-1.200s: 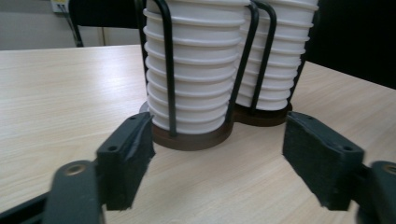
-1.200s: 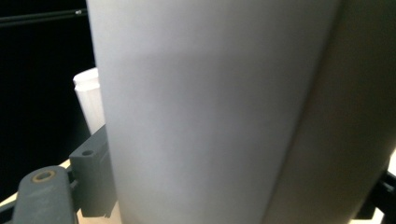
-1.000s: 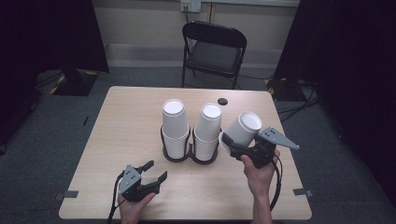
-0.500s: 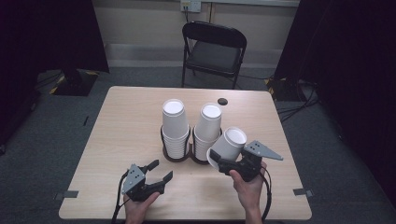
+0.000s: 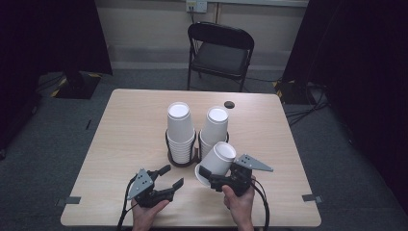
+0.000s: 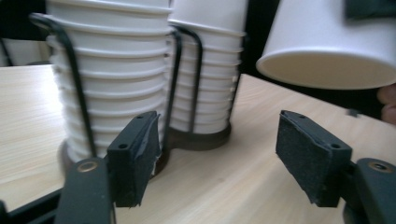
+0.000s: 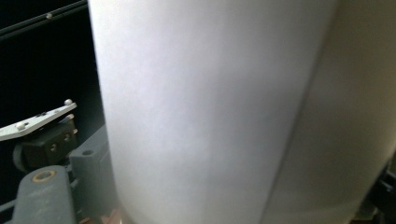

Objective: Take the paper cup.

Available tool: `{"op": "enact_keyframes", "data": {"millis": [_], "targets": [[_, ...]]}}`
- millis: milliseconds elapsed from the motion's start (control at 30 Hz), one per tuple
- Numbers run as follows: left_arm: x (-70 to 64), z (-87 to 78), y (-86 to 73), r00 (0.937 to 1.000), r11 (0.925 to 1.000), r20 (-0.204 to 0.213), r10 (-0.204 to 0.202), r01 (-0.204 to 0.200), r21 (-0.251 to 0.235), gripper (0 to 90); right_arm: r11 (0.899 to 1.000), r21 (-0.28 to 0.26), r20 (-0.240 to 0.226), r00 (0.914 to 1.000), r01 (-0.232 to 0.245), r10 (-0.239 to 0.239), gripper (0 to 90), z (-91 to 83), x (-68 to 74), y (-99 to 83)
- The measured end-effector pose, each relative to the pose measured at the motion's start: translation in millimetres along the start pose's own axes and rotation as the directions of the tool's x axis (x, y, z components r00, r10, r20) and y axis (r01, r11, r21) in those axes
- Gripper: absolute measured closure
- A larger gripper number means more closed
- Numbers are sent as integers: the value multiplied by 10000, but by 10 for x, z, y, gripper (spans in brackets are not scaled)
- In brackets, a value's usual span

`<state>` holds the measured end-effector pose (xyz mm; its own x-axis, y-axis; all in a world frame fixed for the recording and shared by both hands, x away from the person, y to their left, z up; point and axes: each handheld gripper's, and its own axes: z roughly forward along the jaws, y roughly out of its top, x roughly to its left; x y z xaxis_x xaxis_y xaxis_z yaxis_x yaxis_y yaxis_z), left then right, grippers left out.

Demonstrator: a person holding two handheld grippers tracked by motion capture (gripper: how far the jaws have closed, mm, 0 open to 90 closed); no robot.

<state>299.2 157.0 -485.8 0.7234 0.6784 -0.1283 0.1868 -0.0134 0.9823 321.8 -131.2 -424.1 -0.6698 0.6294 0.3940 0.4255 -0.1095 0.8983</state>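
Observation:
Two upside-down stacks of white paper cups, the left stack (image 5: 180, 127) (image 6: 112, 88) and the right stack (image 5: 215, 126) (image 6: 210, 84), stand in a black wire holder (image 5: 182, 159) (image 6: 196, 137) at the table's middle. My right gripper (image 5: 210, 174) is shut on a single white cup (image 5: 217, 161) (image 6: 327, 46) (image 7: 210, 112). That cup is tilted, rim down and to the left, and hangs just above the table in front of the right stack. My left gripper (image 5: 171, 177) (image 6: 219, 158) is open near the front edge, left of the held cup, with nothing between its pads (image 6: 135, 156).
The wooden table (image 5: 125, 125) has a small dark round object (image 5: 229, 104) behind the stacks. A black folding chair (image 5: 219, 50) stands beyond the far edge. The left gripper's grey plate (image 7: 37, 120) lies close beside the held cup.
My right gripper carried the cup from beside the right stack down and left, toward the front of the holder. My left gripper shifted slightly right and stayed open.

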Motion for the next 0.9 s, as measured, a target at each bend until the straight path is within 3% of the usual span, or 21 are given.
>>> {"op": "enact_keyframes", "data": {"millis": [167, 200, 300, 333, 700, 733, 767, 833, 900], "targets": [[-25, 19, 8, 9999, 9999, 36, 134, -134, -10, 302, 9992, -148, -437, 9983, -381, 374, 139, 23, 33, -46], [-34, 31, 15, 9994, 9998, 254, 216, -216, -6, 312, 9975, -222, -669, 9956, -675, 659, 139, 27, 43, -67], [-49, 43, 25, 9984, 9991, 380, 412, -414, 64, 338, 9960, -244, -915, 9923, -863, 838, 140, 35, 48, -97], [-78, 57, 30, 9977, 9986, 411, 536, -536, -12, 347, 9921, -249, -1226, 9853, -1226, 1186, 141, 48, 41, -135], [-149, 96, 28, 9973, 9977, 568, 464, -435, -519, 448, 9831, 16, -1667, 9693, -1832, 1809, 142, 122, 38, -247], [-146, 103, 20, 9973, 9969, 586, 445, -405, -673, 447, 9786, 77, -1777, 9628, -2055, 2036, 143, 137, 36, -266], [-146, 103, 20, 9973, 9969, 586, 445, -405, -673, 446, 9786, 77, -1777, 9628, -2055, 2036, 143, 137, 36, -266], [-143, 122, 9, 9964, 9959, 792, 303, -234, -869, 444, 9662, 150, -2208, 9416, -2573, 2542, 143, 160, 29, -291], [-146, 131, 5, 9958, 9949, 852, 350, -267, -970, 450, 9616, 232, -2273, 9352, -2735, 2715, 143, 173, 36, -299]]}}
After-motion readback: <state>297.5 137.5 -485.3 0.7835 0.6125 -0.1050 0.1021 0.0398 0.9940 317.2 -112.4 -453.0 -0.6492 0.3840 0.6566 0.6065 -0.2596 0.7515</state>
